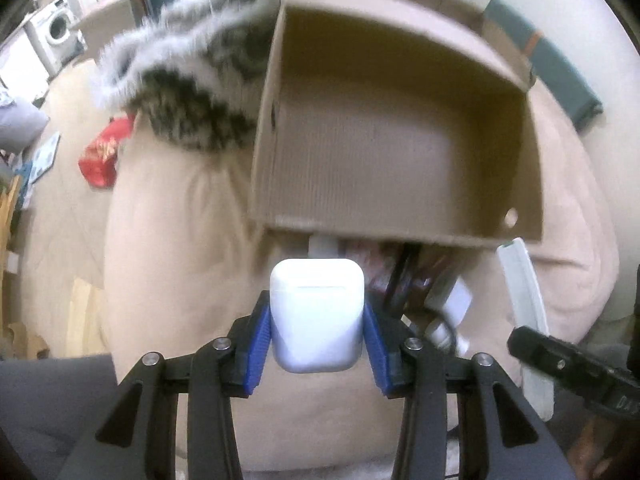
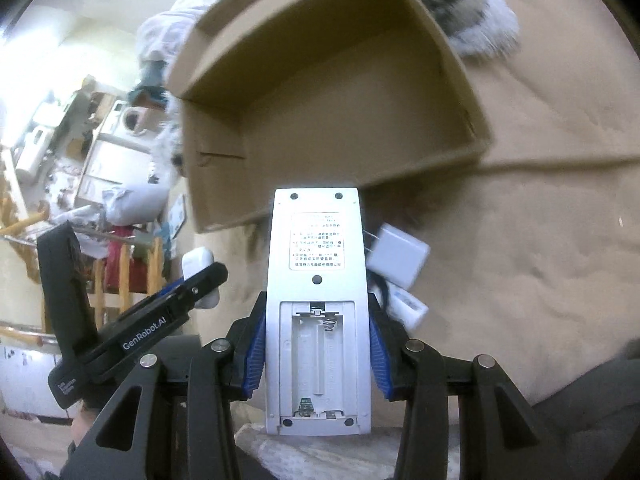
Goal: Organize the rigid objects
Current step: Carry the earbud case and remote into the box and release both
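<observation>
My left gripper is shut on a white earbud case, held just in front of the near wall of an open cardboard box that looks empty. My right gripper is shut on a white remote control, back side up with the battery bay open and empty. It is held in front of the same box. The remote also shows at the right of the left wrist view. The left gripper with the case shows in the right wrist view.
A white charger plug, a second white adapter and dark cables lie on the beige bedding by the box's near wall. A furry garment lies left of the box. A red packet lies farther left.
</observation>
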`<state>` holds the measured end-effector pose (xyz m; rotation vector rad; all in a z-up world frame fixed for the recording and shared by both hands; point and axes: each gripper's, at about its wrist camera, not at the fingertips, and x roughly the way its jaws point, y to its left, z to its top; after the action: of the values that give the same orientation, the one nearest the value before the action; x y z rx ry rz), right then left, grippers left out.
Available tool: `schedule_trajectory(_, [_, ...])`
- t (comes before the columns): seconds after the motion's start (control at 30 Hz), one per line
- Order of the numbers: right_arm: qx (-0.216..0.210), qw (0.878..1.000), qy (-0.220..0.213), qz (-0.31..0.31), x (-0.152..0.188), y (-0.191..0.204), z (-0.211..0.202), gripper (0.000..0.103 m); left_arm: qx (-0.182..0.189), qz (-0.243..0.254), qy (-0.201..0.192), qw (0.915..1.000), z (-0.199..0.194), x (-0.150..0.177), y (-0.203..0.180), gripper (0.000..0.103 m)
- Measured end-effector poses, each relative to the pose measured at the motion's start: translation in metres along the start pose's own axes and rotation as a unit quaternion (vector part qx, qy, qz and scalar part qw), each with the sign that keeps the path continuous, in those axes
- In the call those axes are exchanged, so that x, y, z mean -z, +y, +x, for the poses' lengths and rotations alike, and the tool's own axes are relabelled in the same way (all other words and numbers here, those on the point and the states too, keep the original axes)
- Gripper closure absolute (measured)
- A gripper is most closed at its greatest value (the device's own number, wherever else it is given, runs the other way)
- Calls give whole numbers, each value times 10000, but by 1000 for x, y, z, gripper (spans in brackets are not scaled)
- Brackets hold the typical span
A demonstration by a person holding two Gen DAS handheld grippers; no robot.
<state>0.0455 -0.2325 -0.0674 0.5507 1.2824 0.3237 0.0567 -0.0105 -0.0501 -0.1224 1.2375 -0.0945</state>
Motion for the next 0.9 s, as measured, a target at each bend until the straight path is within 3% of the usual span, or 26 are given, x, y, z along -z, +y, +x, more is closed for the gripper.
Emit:
schedule_trajectory(0.33, [27,9968,-440,-666,-60,37,-15,57,-29,196,-410,9990,-23,-65,-20,64])
schedule_trajectory(0.7, [468,9950,-360,-804,-133,21,35,57,-188,430,-357,9983,34,-115,-36,64])
schedule_trajectory(0.9, [731,9926,-295,-919,-129,4,64,57,-342,516,-400,9973,62,-115,-33,64])
